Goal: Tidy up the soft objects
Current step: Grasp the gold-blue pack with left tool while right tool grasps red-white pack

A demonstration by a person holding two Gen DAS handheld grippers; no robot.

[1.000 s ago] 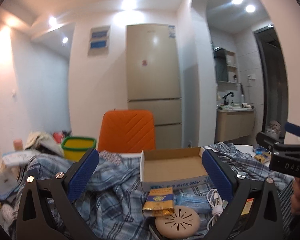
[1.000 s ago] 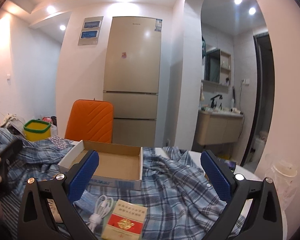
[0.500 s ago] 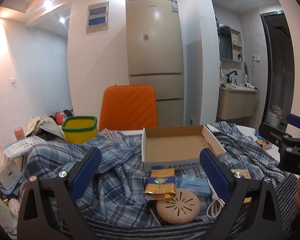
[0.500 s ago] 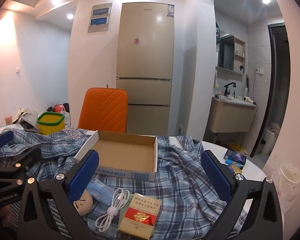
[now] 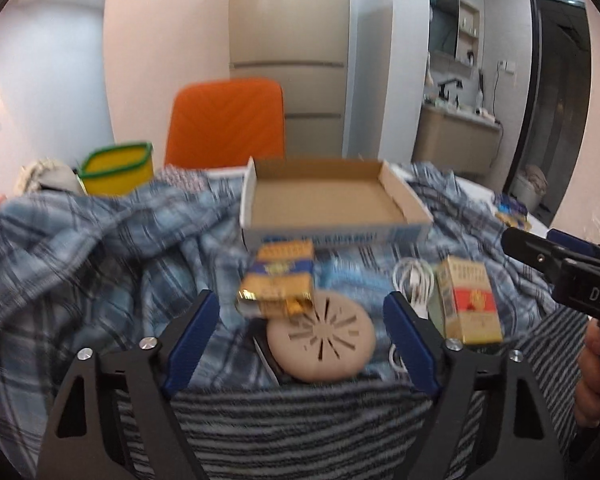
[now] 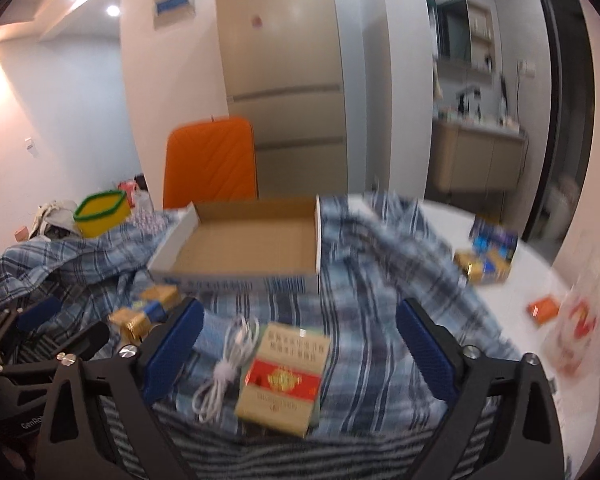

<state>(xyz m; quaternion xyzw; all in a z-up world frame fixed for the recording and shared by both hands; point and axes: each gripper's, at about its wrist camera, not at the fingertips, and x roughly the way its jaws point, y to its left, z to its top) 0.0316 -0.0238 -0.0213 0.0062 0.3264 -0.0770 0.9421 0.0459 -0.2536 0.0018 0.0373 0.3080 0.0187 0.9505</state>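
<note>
A blue plaid shirt (image 5: 100, 248) lies crumpled over the table; it also shows in the right wrist view (image 6: 380, 280). A grey striped cloth (image 5: 300, 420) lies at the near edge, under both grippers, and shows in the right wrist view (image 6: 340, 456). My left gripper (image 5: 302, 340) is open above a round beige disc (image 5: 322, 340) and a gold-and-blue packet (image 5: 280, 280). My right gripper (image 6: 300, 350) is open above a red-and-gold box (image 6: 284, 376) and a coiled white cable (image 6: 228, 364).
An open cardboard box (image 5: 324, 200) sits on the shirt in the middle. A yellow tub with a green rim (image 5: 118, 170) stands at the left. An orange chair (image 5: 226, 120) is behind the table. Small packets (image 6: 488, 256) and a plastic bag (image 6: 576, 332) lie on the white table at the right.
Both grippers have tilted down and drawn back toward the near edge. The striped cloth now fills the bottom of both views. Both stay open.
</note>
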